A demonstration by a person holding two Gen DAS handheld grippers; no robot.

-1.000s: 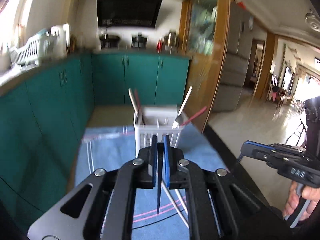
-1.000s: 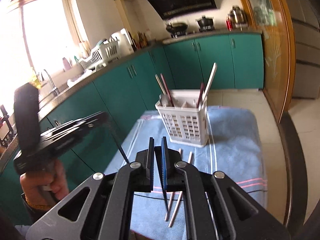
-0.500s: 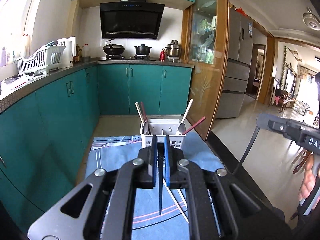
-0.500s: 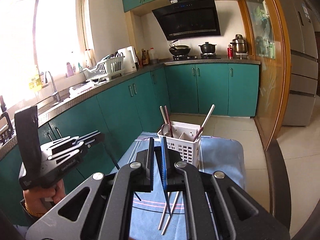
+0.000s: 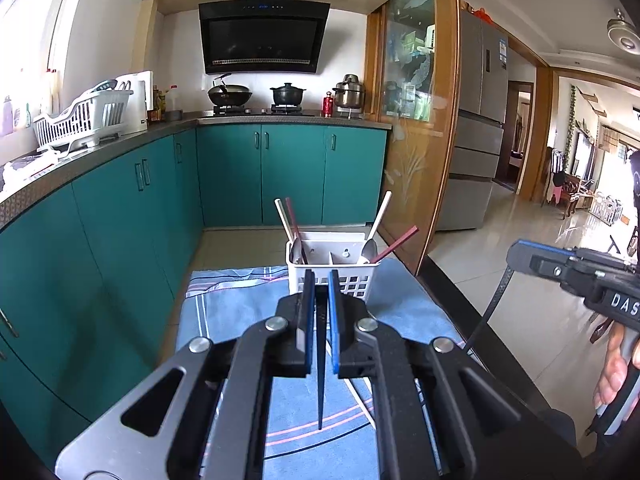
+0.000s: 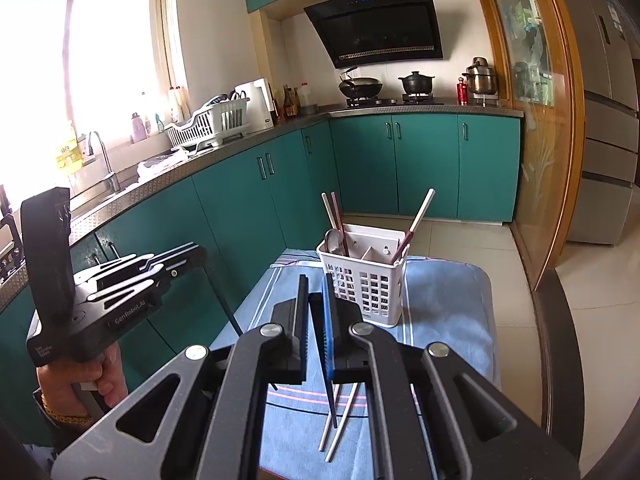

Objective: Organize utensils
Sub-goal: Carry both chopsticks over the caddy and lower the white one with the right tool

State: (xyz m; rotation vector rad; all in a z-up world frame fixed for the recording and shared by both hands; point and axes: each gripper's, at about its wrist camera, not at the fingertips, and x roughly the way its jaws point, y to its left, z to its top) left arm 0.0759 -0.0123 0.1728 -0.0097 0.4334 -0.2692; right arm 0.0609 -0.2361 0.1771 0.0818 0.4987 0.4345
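A white slotted utensil basket [image 5: 332, 266] [image 6: 362, 276] stands at the far end of a blue towel [image 5: 224, 312] [image 6: 448, 304]. It holds spoons plus white and dark red chopsticks. My left gripper [image 5: 319, 280] is shut on a black chopstick [image 5: 320, 380] that hangs tip down above the towel. My right gripper [image 6: 313, 286] is shut on another black chopstick [image 6: 330, 404], also tip down. Two white chopsticks [image 6: 340, 420] lie on the towel below the right gripper. Each gripper shows in the other's view, left [image 6: 120, 292] and right [image 5: 576, 276].
Teal cabinets [image 5: 120, 216] run along the left and back. The table's dark edge [image 6: 556, 320] borders tiled floor on the right. A wooden partition [image 5: 416, 120] stands behind the basket. A dish rack [image 6: 212, 122] sits on the counter.
Both grippers have lifted and pulled back from the basket, which now looks smaller and farther away. Each still holds its black chopstick.
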